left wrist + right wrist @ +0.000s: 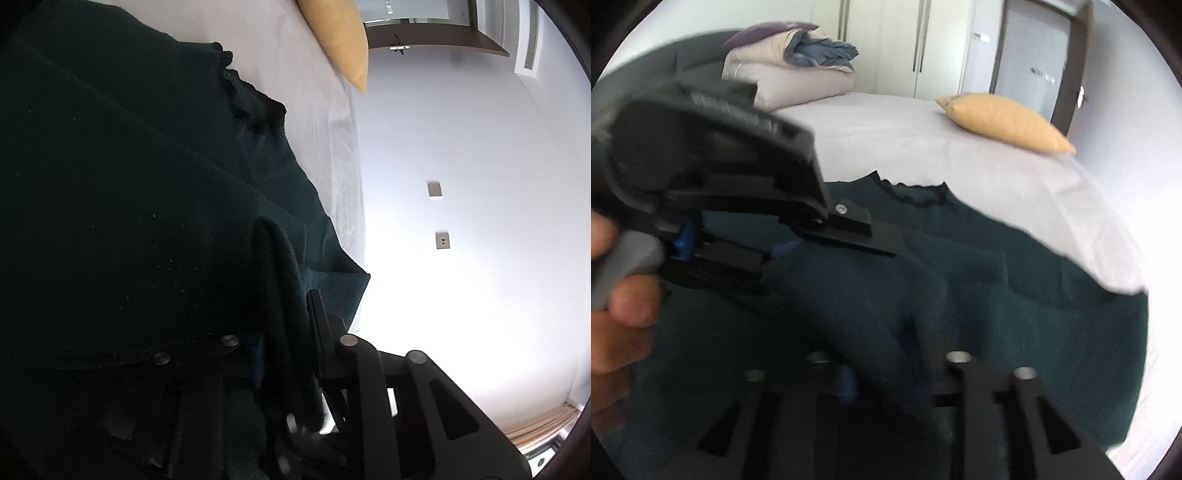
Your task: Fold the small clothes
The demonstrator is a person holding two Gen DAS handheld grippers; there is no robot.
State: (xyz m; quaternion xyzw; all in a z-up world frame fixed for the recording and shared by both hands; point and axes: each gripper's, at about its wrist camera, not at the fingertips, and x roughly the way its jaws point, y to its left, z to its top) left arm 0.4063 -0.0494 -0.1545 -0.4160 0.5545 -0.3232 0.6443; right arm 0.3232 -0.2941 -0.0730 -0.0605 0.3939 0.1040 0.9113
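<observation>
A dark green knit sweater [1015, 295] lies on a white bed, its frilled neckline [916, 195] toward the far side. My left gripper [291, 295] is shut on a fold of the sweater [147, 184] and holds it up; the cloth drapes over the left finger and hides it. The left gripper also shows in the right wrist view [849, 229], held by a hand at the left. My right gripper [886, 369] is shut on another thick fold of the sweater, which bulges up between its fingers.
The white bed sheet [960, 147] carries a yellow pillow [1004, 122] at the far right and a pile of folded bedding [790, 70] at the far left. White wardrobes and a door stand behind. The bed's edge [354, 184] borders a pale wall.
</observation>
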